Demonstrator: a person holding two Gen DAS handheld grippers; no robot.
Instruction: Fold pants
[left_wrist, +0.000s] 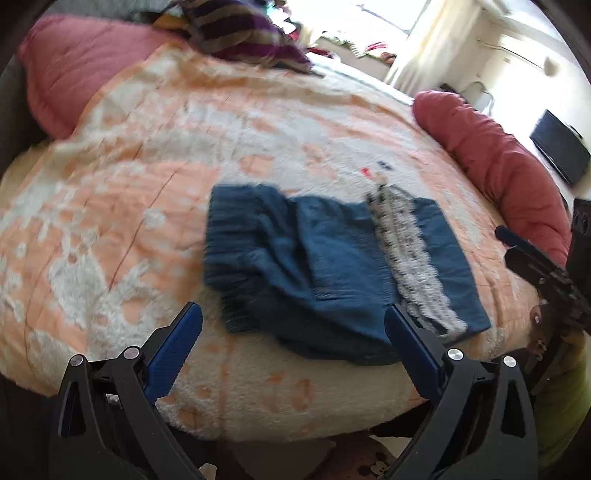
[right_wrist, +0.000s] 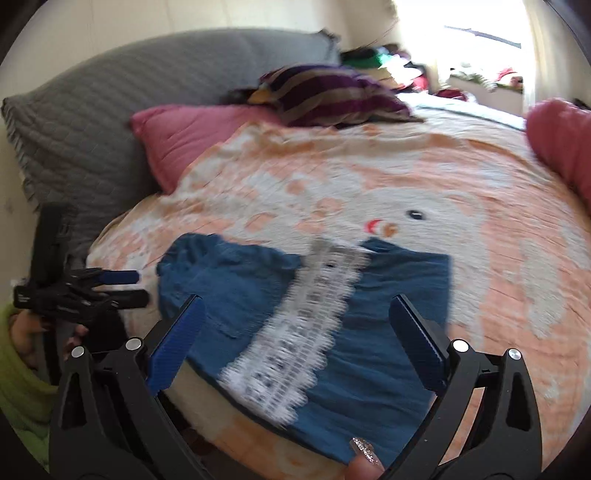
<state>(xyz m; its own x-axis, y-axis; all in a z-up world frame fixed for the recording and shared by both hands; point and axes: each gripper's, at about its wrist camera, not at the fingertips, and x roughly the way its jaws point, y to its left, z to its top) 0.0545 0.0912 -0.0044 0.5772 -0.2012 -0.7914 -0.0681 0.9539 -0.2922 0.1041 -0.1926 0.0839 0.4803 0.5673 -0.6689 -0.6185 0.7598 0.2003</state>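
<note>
The bed (right_wrist: 424, 177) is covered by an orange and white blanket (left_wrist: 147, 166), and the blue pants (left_wrist: 325, 266) are laid folded on it. The left gripper (left_wrist: 293, 332) and the right gripper (right_wrist: 297, 332) are held above the pants, both spread wide and empty.

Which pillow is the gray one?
The big gray quilted pillow at the head of the bed, behind the pink pillow. The other pillow, at the bed's right edge, is red.
</note>
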